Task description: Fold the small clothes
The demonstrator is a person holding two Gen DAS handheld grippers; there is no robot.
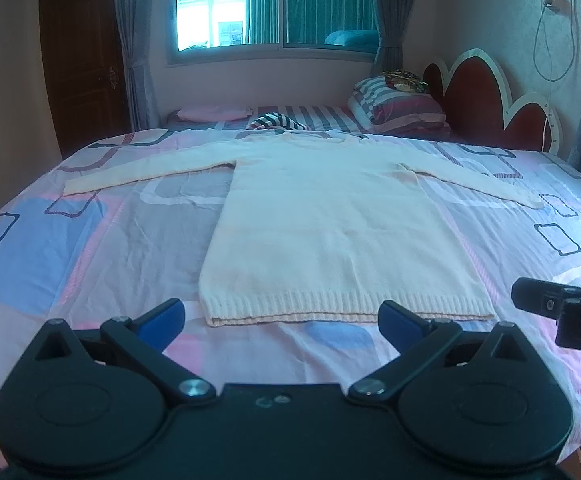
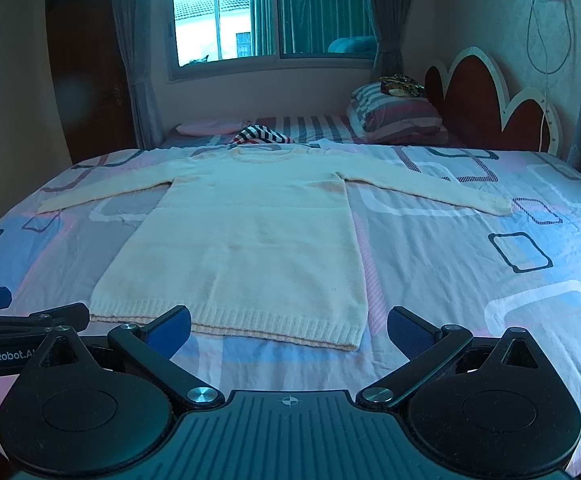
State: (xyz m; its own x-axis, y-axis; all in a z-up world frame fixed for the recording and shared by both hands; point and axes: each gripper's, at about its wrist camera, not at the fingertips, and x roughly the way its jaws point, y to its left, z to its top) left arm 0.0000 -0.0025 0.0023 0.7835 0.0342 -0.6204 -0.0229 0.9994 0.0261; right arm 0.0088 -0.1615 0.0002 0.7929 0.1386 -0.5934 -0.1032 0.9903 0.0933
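Your bed sheet [image 1: 90,240] carries one cream knit sweater [image 1: 330,220], lying flat with both sleeves stretched sideways and its ribbed hem nearest you. You hold two grippers low beside that hem: your left gripper [image 1: 281,318] and right gripper [image 2: 289,326] each hover with fingers spread, gripping nothing.

Bedsheet [image 1: 102,240] bare around sweater [image 1: 330,220]; pillow [image 1: 398,110], striped garment [image 1: 278,122] obstruct far edge.
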